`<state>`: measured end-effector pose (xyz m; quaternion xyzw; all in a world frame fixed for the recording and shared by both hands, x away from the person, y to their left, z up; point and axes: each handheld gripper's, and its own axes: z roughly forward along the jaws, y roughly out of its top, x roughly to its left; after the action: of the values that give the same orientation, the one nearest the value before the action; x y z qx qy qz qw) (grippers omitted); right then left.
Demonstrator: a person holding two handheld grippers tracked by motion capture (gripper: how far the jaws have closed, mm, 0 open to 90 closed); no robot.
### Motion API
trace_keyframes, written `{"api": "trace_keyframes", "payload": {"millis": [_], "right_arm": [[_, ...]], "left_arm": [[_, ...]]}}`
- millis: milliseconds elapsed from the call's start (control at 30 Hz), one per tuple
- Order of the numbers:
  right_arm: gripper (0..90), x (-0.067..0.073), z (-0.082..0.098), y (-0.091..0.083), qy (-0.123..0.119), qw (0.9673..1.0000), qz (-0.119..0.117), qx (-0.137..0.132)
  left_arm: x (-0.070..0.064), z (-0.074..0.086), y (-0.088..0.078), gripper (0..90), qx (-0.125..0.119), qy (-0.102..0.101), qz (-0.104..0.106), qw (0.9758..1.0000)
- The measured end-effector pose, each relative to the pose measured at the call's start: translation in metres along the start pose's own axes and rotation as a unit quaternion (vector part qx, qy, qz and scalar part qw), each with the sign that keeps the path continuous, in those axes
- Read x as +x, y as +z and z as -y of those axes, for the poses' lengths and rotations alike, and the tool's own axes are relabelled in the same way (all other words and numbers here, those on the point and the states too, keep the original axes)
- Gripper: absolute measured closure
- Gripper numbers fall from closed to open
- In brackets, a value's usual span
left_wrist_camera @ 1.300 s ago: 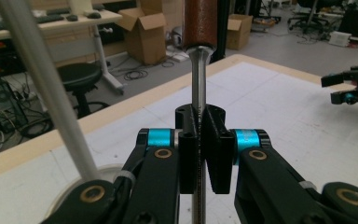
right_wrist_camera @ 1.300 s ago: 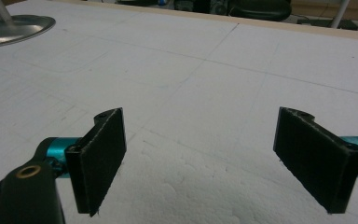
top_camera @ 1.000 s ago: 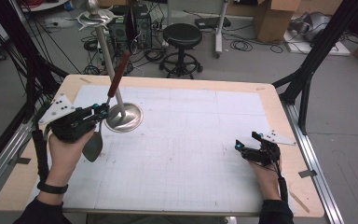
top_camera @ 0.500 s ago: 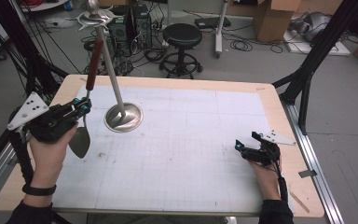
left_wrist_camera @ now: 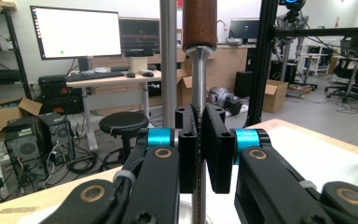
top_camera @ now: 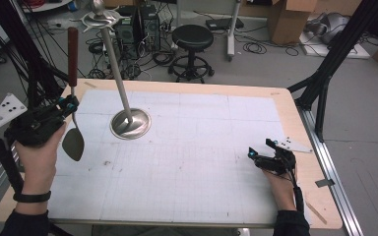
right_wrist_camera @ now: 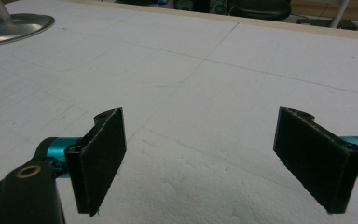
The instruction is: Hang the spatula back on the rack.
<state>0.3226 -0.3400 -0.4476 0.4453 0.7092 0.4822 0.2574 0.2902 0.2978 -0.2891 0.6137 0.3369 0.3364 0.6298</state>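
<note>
A long spoon [top_camera: 72, 98] with a brown handle [left_wrist_camera: 199, 23] stands upright at the table's left edge, bowl down, above the table. My left gripper [top_camera: 69, 105] is shut on its metal shaft [left_wrist_camera: 198, 79]. To its right a metal stand with a round base [top_camera: 130, 123] and a tall rod [top_camera: 113, 59] rises from the table; the rod [left_wrist_camera: 168, 60] also shows behind the spoon. My right gripper [top_camera: 256, 156] rests low at the table's right side, open, with nothing between its pads [right_wrist_camera: 103, 158].
The table [top_camera: 202, 147] carries a white gridded sheet. The stand's base [right_wrist_camera: 14, 28] lies far off at the right gripper view's upper left. A black stool [top_camera: 192, 37] and cables sit on the floor beyond the far edge.
My left gripper has carried the spoon leftward away from the stand and turned it from tilted to upright. The right gripper has stayed put.
</note>
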Motion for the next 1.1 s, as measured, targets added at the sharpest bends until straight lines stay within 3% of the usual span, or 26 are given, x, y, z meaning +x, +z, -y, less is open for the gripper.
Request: {"api": "trace_keyframes", "payload": {"millis": [400, 1100], "right_arm": [[16.2, 0.0, 0.0, 0.0, -0.001, 1.0, -0.001, 0.0], [16.2, 0.0, 0.0, 0.0, -0.002, 1.0, 0.0, 0.001]], "left_arm": [[0.008, -0.003, 0.009, 84.4, 0.003, 0.003, -0.007, 1.0], [0.015, -0.005, 0.025, 84.4, 0.018, 0.016, 0.002, 0.9997]]}}
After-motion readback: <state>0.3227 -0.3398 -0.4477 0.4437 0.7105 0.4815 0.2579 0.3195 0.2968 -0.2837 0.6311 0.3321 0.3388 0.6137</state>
